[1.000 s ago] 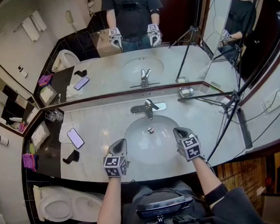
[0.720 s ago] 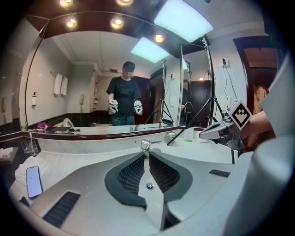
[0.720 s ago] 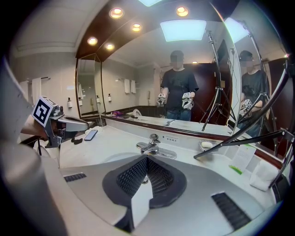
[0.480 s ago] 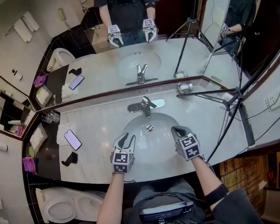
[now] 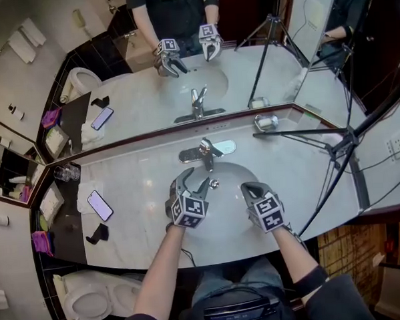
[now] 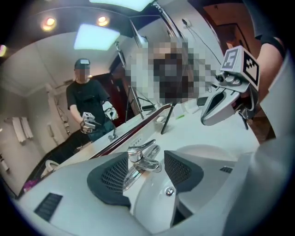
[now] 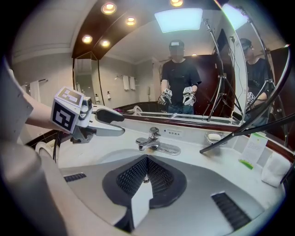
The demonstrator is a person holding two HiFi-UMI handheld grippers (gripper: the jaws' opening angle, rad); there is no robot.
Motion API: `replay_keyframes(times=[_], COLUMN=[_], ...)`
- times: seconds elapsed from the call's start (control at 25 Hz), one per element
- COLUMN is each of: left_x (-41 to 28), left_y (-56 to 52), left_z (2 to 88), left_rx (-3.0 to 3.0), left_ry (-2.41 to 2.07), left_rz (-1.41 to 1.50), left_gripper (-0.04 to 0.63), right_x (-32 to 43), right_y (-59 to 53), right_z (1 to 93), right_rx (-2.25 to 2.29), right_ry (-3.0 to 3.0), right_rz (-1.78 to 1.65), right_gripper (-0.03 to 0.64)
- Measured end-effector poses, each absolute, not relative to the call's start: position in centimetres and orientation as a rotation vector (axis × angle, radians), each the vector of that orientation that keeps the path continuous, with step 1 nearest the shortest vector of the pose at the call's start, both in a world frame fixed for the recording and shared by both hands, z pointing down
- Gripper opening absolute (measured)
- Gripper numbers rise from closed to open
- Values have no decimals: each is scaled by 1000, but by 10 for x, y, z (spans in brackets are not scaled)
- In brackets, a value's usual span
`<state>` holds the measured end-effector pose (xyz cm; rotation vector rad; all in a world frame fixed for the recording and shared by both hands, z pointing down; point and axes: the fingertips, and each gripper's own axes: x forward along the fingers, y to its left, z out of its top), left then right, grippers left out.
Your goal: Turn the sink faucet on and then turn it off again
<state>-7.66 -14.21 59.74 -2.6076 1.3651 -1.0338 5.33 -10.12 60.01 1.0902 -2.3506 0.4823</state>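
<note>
Pale counter [image 5: 138, 189] spreads beneath me. My left claw [image 5: 193, 179] has just been opening wide, empty, with the faucet [image 5: 205, 151] just ahead of its tips. My right claw [image 5: 249, 188] is shut, empty. I'm likely reaching to turn on; next, grip its lever and lift.

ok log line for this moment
left hand-held gripper: jaws just opened, empty, aimed at chrome lever faucet | right hand-held gripper: shut, empty

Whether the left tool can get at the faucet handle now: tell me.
Probably yes: the left tool, jaws just opened wide and empty, points at the faucet handle over the basin; nothing stands between.
</note>
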Motion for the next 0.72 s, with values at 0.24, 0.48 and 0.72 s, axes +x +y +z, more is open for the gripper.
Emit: replay_keyframes(times=[0.24, 0.48, 0.72], left_x=[-50, -29, -11], left_y=[-178, -216, -237], left_z=[630, 652, 662], left_rx=[-2474, -2357, -2313], left_ry=[1185, 1055, 987], left_rz=[-1176, -1266, -1295], left_gripper=[281, 281, 281], right_x=[55, 72, 82], right_y=[-110, -113, -106], right_z=[618, 643, 661], right_rx=[1078, 1093, 1106], right_ry=[-2344, -2328, -2305], right_rz=[513, 555, 623], right_gripper=[22, 21, 21])
